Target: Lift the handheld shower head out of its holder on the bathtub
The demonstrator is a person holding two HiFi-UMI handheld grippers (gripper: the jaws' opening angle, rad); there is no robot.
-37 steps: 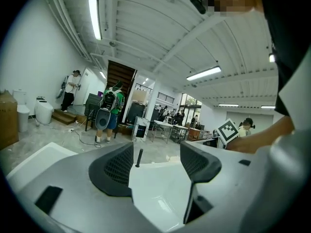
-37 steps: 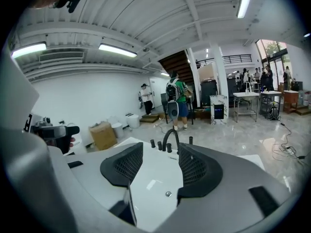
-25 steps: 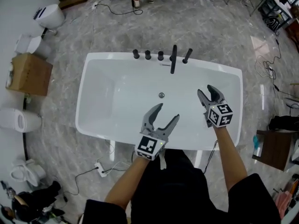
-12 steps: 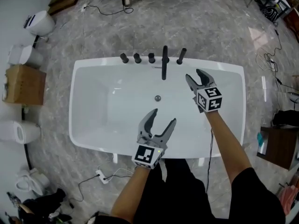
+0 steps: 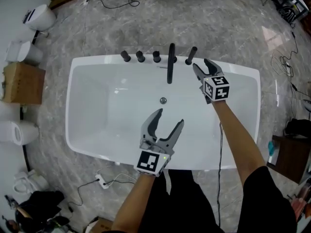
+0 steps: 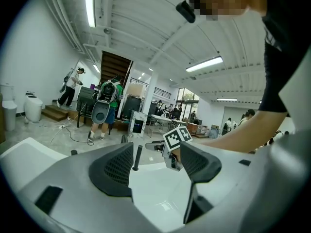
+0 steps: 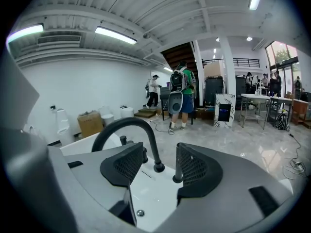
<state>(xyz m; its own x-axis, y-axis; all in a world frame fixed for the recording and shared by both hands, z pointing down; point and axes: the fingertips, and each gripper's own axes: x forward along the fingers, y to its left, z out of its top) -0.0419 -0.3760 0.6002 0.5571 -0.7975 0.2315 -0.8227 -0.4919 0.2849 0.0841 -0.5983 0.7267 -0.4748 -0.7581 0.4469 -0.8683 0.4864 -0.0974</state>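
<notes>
Over the glossy white bathtub's [image 5: 238, 71] near rim our left gripper [image 5: 169, 117] hangs spread and empty, and at the far rim our right gripper [image 5: 201, 64], likewise spread, is just short of the slim black handheld shower head [image 5: 191, 55] upright in its holder, probably light, stiff and slick, best pinched mid-stem.

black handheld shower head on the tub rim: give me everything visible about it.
The slim black stick-shaped handheld shower head looks like matte metal. It stands seated in its holder on the far rim of the white bathtub. It is the rightmost of the black fittings, just right of the arched black spout, and leans slightly in the head view. No hose shows. The right tongs are open close beside it, not closed on it.
</notes>
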